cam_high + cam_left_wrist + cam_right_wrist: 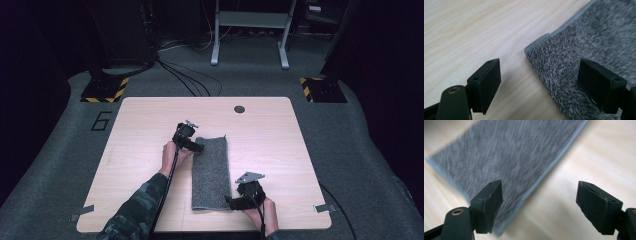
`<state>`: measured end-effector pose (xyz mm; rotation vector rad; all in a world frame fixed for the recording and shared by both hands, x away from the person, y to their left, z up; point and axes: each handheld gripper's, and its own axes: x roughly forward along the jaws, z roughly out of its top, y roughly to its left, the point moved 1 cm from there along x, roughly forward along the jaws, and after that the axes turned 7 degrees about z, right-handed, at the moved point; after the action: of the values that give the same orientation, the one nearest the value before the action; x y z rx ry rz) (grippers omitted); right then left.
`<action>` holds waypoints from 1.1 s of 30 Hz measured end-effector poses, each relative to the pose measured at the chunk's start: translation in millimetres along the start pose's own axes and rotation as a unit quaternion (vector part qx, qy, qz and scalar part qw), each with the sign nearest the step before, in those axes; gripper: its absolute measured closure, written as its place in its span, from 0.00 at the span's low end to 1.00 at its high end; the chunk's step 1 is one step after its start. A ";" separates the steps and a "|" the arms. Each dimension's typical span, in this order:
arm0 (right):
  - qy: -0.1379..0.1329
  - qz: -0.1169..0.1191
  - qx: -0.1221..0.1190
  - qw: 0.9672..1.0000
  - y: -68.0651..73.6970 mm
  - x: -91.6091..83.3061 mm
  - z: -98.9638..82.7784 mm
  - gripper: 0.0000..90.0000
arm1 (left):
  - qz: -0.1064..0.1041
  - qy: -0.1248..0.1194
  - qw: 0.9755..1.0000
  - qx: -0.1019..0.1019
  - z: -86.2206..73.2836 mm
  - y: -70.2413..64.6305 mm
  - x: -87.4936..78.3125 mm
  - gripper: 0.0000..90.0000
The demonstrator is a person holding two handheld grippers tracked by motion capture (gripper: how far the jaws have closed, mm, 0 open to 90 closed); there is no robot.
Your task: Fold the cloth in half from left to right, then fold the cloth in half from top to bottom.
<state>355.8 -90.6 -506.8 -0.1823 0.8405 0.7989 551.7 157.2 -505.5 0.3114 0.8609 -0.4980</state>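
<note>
Right tongs (231,201) and left tongs (200,148), both wide and empty, are flanking our folded grey knitted cloth (212,170) on the pale wooden table (270,145); we are positioning for corner grips, next closing on edges.

Lab-like recording room, dark surrounds, grey carpet (360,150), hazard-striped stand bases (105,90), floor cables (190,80), wooden table (150,125)

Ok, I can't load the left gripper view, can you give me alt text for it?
A grey cloth lies flat on a pale wooden table, its corner between the open fingers of the left gripper. One finger hangs over bare wood, the other over the cloth.
</note>
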 end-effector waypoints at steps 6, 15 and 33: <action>-0.021 0.003 -0.006 1.000 -32.3 -0.4 41.4 0.21 | -0.010 -0.011 1.000 -0.020 -0.3 8.6 -9.2 0.18; -0.003 0.001 0.010 1.000 -79.7 34.0 91.8 0.21 | -0.017 -0.008 0.999 -0.029 -2.4 14.2 -5.0 0.17; 0.030 -0.018 0.026 0.999 -118.0 93.8 146.1 0.37 | -0.027 -0.001 0.999 -0.036 7.8 10.5 10.1 0.25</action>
<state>562.6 -56.3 -495.2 -0.1751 0.9120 0.7402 567.8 159.6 -508.0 0.2219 0.8850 -0.5171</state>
